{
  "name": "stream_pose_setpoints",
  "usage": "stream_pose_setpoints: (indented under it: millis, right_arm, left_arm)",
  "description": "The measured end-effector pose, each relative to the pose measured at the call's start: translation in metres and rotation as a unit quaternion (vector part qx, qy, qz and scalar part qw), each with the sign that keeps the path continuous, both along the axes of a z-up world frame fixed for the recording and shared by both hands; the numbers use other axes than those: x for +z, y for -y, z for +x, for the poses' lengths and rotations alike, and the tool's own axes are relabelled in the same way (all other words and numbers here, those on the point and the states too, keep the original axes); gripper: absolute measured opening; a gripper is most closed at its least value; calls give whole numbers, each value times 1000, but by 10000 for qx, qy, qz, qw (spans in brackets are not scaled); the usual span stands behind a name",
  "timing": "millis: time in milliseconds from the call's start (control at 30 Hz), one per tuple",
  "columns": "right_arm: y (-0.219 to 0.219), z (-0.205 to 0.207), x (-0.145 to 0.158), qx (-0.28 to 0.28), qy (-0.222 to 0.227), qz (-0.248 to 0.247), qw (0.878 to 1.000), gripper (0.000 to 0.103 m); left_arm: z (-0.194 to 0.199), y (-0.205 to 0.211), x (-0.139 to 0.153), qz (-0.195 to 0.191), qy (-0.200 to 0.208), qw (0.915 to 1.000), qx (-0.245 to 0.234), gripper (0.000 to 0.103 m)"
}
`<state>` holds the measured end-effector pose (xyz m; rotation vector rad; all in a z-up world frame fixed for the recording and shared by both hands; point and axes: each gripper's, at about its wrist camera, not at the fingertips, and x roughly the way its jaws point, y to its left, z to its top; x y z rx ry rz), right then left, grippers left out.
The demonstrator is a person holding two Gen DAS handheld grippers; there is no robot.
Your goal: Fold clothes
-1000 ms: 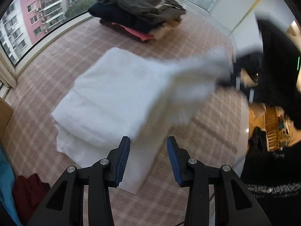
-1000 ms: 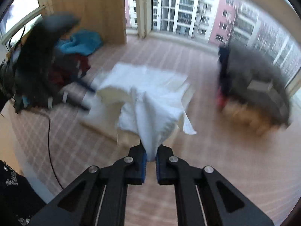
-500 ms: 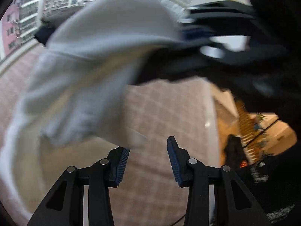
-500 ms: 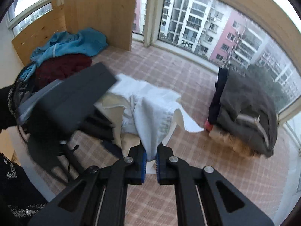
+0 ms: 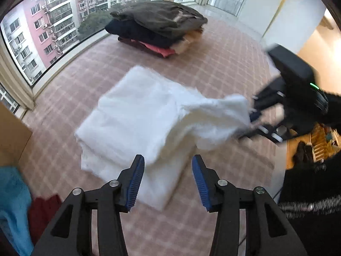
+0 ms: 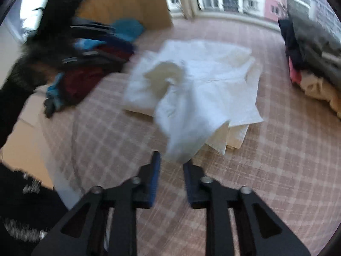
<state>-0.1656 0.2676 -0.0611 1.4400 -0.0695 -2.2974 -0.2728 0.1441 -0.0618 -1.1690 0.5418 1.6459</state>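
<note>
A white garment (image 5: 136, 115) lies partly folded on the pink checked surface (image 5: 213, 68). One loose end of it stretches right towards my right gripper (image 5: 254, 115), which is blurred there. In the right wrist view that end (image 6: 181, 140) droops just at my right gripper (image 6: 172, 164); the jaws are opening and the pads no longer press the cloth. My left gripper (image 5: 168, 166) hovers over the garment's near edge, jaws opening, with nothing between them. It shows as a dark blur (image 6: 89, 42) in the right wrist view.
A stack of folded dark, red and beige clothes (image 5: 157, 27) sits by the window (image 5: 42, 27). Blue and dark red clothes (image 5: 12, 202) lie heaped near a wooden panel (image 6: 127, 0). A person's dark sleeve (image 5: 309, 224) is at the right edge.
The right gripper, shut on the white cloth's end before, has sunk and parted its jaws, and the end is slipping free. The left gripper swung up close to it and came back over the garment.
</note>
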Motion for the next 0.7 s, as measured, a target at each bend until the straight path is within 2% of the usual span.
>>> stream_pose_setpoints:
  millis: [33,100,233,300,367,433,533,600,667,700]
  right_arm:
    - [-7,3,-2,-128,4,-1,9999,19]
    - [-21,6,-11,-411,37,-1,9991,2]
    - [-46,0,-44,-1040,161,61,9944,4]
    - [-47,-1,-51,-1135,221,-65,9933,6]
    - [-40,-6,-55,-1170,185,-193,9928,6]
    - [-24,-15,-52,-1058,121,-407,9935,6]
    - [9,-15,-37,-413,63,-776,9961,6]
    - [16,-4,-24,-275,-77,-578,9979,6]
    - [10,7,-18,-393,-157,-313,9986,8]
    - [5,9,-19,-480,-150,-269,9984,12]
  left_arm:
    - [-4,-7,-5,-1,16,10000,4,45]
    - [-12,-17,-15,-59,26,10000,21,45]
    - [-35,-24,-40,-391,130,9989,206,45]
    - [-38,-24,-52,-608,162,9976,271,45]
    - [-35,-23,-57,-655,188,9975,205,45]
    - [-33,-23,-59,-714,166,9972,163,45]
    - [-33,-20,-58,-756,179,9968,167,45]
    - [-34,-15,-53,-717,203,9969,255,45]
    - [-28,-9,-44,-574,316,9976,220,45]
    - [-25,-7,-39,-501,375,9978,196,45]
